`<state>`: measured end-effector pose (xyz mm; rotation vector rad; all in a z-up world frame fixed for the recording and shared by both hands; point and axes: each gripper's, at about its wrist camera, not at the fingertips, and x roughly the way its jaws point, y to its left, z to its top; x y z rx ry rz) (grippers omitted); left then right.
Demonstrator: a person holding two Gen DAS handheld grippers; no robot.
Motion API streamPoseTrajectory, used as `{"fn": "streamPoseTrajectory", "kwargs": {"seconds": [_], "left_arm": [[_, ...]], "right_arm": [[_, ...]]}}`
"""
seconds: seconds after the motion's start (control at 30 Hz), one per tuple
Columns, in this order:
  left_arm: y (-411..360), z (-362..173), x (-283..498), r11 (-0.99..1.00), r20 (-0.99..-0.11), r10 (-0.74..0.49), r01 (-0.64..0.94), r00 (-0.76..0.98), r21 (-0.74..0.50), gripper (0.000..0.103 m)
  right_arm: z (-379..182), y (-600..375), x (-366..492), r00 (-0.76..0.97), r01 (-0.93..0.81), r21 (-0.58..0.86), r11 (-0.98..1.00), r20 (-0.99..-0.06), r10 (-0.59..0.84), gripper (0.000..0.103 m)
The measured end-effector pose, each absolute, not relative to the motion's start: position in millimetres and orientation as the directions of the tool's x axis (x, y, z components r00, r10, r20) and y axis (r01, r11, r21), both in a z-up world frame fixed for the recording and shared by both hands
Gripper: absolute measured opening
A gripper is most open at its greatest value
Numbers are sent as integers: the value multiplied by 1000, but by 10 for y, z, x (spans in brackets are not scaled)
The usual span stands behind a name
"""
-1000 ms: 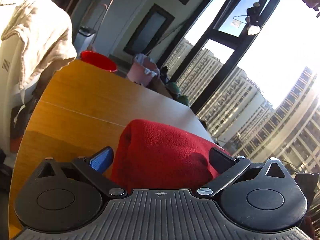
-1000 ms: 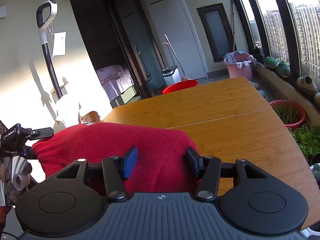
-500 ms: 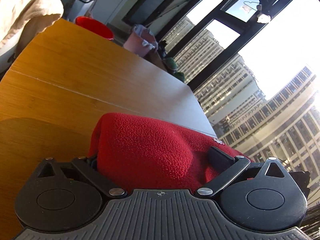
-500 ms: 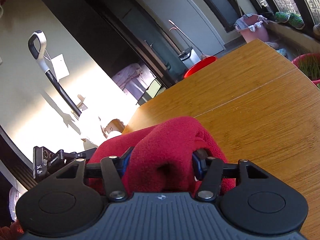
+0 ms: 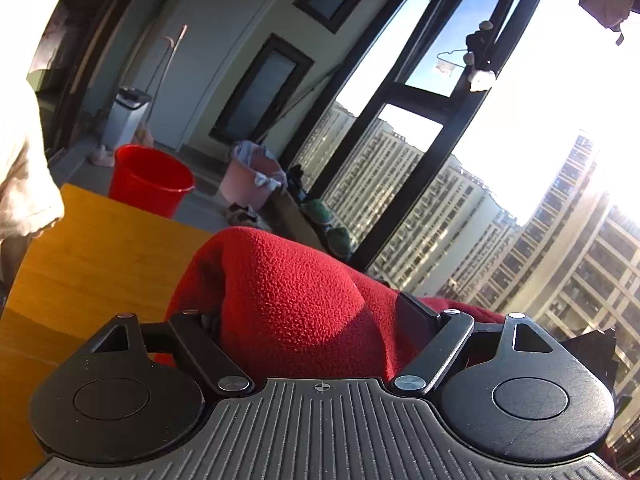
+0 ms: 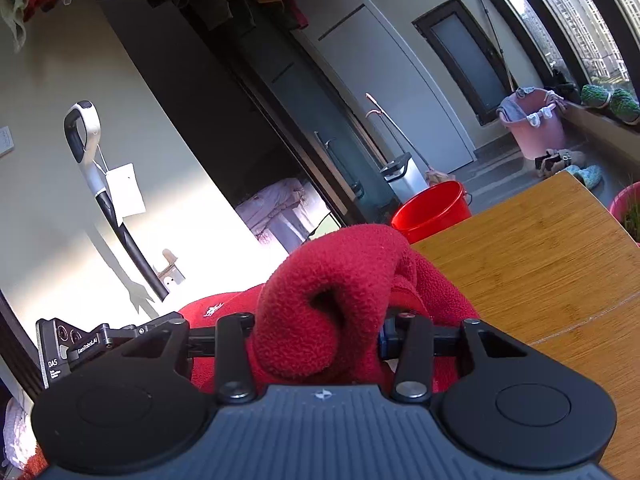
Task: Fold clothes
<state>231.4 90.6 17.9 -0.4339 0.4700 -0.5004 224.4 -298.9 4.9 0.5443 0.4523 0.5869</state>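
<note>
Garment: a red fleece garment [image 5: 296, 300] is bunched between both pairs of tongs and lifted into a hump above the near part of the worktop; a small white embroidered mark shows on it in the right wrist view.
Left tongs [image 5: 312, 320]: their jaws are closing, with a thick fold of the red fleece filling the gap between them; the cloth presses against both fingers, and the right finger [image 5: 416, 320] sinks into it.
Right tongs [image 6: 316, 332]: their jaws are closing, pinching a rolled wad of the same fleece [image 6: 332, 304], which bulges up and curls over between the fingers.
Worktop: a bamboo-coloured wooden worktop [image 6: 540, 264] stretches away to the right of the garment in the right wrist view; its far edge is bare.
Far floor: a red plastic bucket [image 6: 432, 210] stands just beyond the far edge of the worktop, and a pink plastic tub with cloths over its rim [image 6: 534, 128] stands farther off, near the windows.
Left wall: a white-handled upright vacuum cleaner [image 6: 96, 172] leans there with a paper tag hanging from it.
</note>
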Motion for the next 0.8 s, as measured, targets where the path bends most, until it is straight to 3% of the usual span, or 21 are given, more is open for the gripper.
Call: {"fn": "streamPoseTrajectory", "kwargs": {"seconds": [0.1,0.17,0.6,0.67,0.8], "left_arm": [[763,-64,2148,860,-439,-475,298,763,-414,86],[705,-214,2055,884,-484,-436,258,759,-390,89],[657,-70,1790,924,-488,-361,233,795,-304,96],[688,-31,1768,912,-474,-382,243,793,-329,97],[913,-41,1872,823,-431,-474,212,768,-527,101]], "right_arm": [[-277,-2970,2056,713,-325,621,714,-335,616,43],[-521,-3003,1932,699,-289,681,673,-330,634,45],[-489,-2969,1695,745,-277,627,728,-338,575,55],[-464,-2951,1681,751,-276,610,742,-345,563,57],[-451,-2937,1675,755,-271,595,757,-356,551,63]]}}
